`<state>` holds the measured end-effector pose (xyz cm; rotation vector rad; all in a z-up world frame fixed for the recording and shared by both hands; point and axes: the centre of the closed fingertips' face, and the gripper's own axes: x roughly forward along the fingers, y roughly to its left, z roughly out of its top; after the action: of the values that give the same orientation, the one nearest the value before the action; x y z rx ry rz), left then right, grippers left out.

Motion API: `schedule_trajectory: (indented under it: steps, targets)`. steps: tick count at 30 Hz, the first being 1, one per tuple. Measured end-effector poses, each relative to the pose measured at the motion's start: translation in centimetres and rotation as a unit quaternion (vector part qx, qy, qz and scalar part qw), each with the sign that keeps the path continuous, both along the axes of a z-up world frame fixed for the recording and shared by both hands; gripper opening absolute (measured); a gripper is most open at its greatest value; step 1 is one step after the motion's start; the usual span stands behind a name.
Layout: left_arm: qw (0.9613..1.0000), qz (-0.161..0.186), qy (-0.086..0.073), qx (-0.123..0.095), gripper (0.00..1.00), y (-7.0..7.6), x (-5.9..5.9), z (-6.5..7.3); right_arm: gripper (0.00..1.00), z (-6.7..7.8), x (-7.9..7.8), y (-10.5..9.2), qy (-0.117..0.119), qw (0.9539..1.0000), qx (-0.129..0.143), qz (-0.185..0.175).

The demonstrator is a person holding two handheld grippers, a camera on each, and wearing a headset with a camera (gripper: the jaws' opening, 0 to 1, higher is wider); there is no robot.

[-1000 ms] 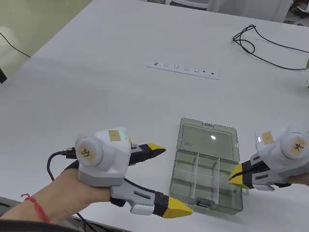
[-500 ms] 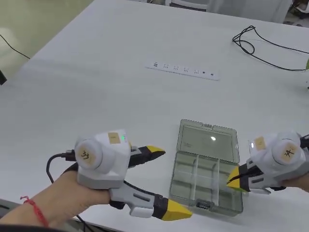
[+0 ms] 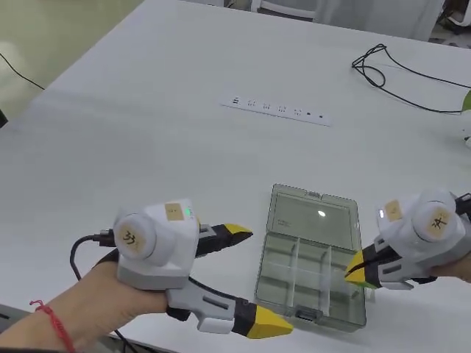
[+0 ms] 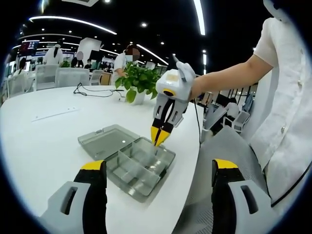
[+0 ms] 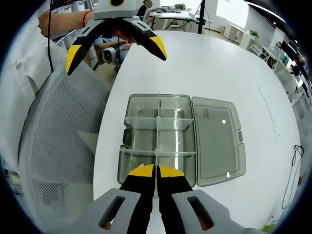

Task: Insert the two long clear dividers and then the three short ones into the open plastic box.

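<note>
The open plastic box (image 3: 280, 272) sits on the near right part of the white tabletop (image 3: 147, 110), with its lid (image 3: 316, 213) laid flat on the far side. Clear dividers (image 5: 157, 124) stand in it as a grid. The right gripper (image 3: 355, 268) hangs over the box's right edge with its fingers (image 5: 146, 171) pressed together; I cannot tell whether a thin clear piece is pinched between them. The left gripper (image 3: 255, 278) hovers just left of the box, fingers spread wide, holding nothing. The dividers look light, thin and stiff, slick to grip, and likely to snap if forced. I'd take one by its top edge near the middle and lower it straight into its slots, minding that the box looks light enough to skid.
</note>
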<state>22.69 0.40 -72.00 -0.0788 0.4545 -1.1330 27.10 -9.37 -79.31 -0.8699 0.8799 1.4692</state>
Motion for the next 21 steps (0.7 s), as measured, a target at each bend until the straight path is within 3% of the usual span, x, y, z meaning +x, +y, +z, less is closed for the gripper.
schedule_trajectory:
  steps: [13,21]
  targets:
    - [1.0000,0.003,0.001,0.004,0.91,0.5,0.0,-0.3,0.03,-2.1,-0.1,-0.2,-0.010,0.9999,-0.005,0.002]
    - [1.0000,0.001,0.002,0.007,0.91,0.5,0.0,-0.5,0.03,-2.6,0.0,-0.3,-0.014,0.9999,-0.009,0.002]
